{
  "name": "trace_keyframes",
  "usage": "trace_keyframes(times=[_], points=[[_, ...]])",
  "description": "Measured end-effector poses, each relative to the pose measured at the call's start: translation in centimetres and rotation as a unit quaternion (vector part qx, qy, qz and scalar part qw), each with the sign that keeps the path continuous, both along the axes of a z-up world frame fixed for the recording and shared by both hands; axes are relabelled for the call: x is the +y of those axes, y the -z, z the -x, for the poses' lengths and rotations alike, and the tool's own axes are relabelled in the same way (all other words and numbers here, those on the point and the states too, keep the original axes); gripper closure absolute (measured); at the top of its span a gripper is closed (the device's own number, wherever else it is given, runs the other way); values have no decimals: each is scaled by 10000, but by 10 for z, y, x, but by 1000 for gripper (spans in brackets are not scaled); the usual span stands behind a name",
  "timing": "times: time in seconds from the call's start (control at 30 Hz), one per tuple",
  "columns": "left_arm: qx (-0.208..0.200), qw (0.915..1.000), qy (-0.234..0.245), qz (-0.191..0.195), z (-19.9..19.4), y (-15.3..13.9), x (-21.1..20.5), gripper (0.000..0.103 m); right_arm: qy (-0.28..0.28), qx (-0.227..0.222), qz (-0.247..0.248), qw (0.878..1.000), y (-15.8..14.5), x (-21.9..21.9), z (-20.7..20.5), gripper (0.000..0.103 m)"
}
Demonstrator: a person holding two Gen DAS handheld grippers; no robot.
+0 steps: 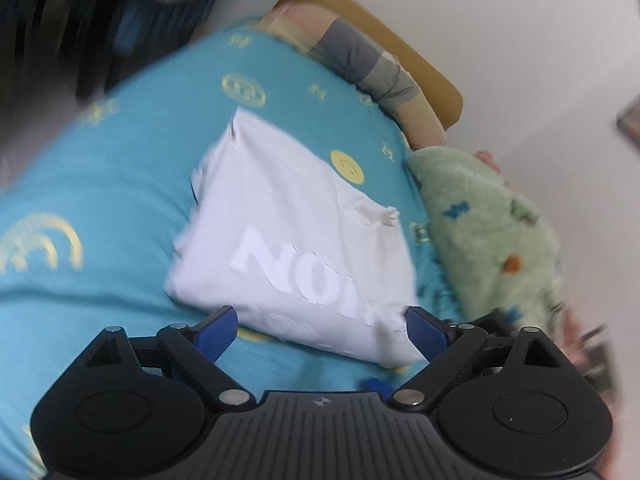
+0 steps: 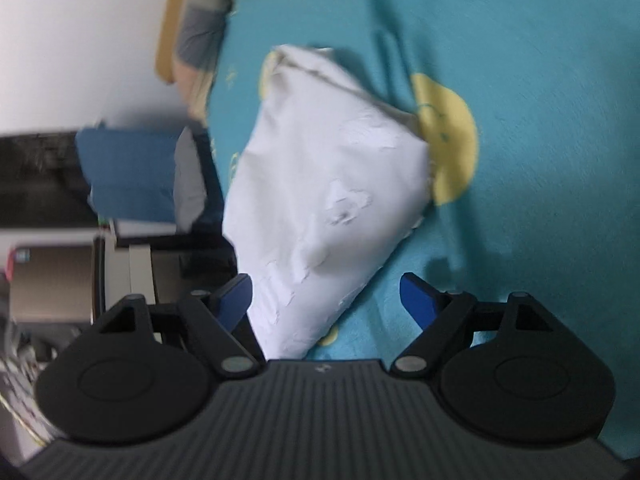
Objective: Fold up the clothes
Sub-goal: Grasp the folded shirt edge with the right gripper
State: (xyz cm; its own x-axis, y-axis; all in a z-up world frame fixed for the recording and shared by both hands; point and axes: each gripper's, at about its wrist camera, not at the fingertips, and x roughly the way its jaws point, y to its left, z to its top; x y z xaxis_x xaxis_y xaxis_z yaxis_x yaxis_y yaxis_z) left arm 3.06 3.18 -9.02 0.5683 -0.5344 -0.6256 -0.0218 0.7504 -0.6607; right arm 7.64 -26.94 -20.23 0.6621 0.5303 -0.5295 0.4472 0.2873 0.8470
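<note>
A white garment [image 1: 296, 236] with pale raised lettering lies folded into a rough square on a teal bed sheet [image 1: 120, 184] with yellow prints. My left gripper [image 1: 320, 328] is open, its blue pads [image 1: 218, 330] spread on either side of the garment's near edge. In the right wrist view the same white garment [image 2: 328, 192] lies on the teal sheet [image 2: 540, 120] and reaches between the fingers of my right gripper [image 2: 326, 300], which is open. Neither gripper holds the cloth. Both views are blurred.
A light green blanket [image 1: 488, 232] with small prints lies to the right of the garment. A grey and beige striped cloth [image 1: 372, 68] lies by a wooden headboard [image 1: 400, 52] and a white wall. A blue box [image 2: 128, 176] and furniture stand beside the bed.
</note>
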Motion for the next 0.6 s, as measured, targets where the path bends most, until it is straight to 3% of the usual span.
trace_keyframes(times=[0.17,0.27,0.3,0.4,0.5,0.6], points=[[552,9945,55,887,-15,28,1,9,675,-3,188,9975,10,-6,-5,32],[777,9886,188,1275,-23,42,-6,9,807,-74,-31,9967,14,-9,-11,33],[844,9867,235,1371,-25,46,-9,9,799,-117,9,9967,11,-8,-11,38],[1067,9799,325,1654,-32,61,-17,9,672,-243,340,9969,-1,-4,-10,76],[1203,9731,247,1949,-39,70,-20,9,537,-501,566,9957,-15,0,-9,82],[1053,9687,-77,2248,-45,70,-9,9,482,-796,619,9937,-29,0,-9,84]])
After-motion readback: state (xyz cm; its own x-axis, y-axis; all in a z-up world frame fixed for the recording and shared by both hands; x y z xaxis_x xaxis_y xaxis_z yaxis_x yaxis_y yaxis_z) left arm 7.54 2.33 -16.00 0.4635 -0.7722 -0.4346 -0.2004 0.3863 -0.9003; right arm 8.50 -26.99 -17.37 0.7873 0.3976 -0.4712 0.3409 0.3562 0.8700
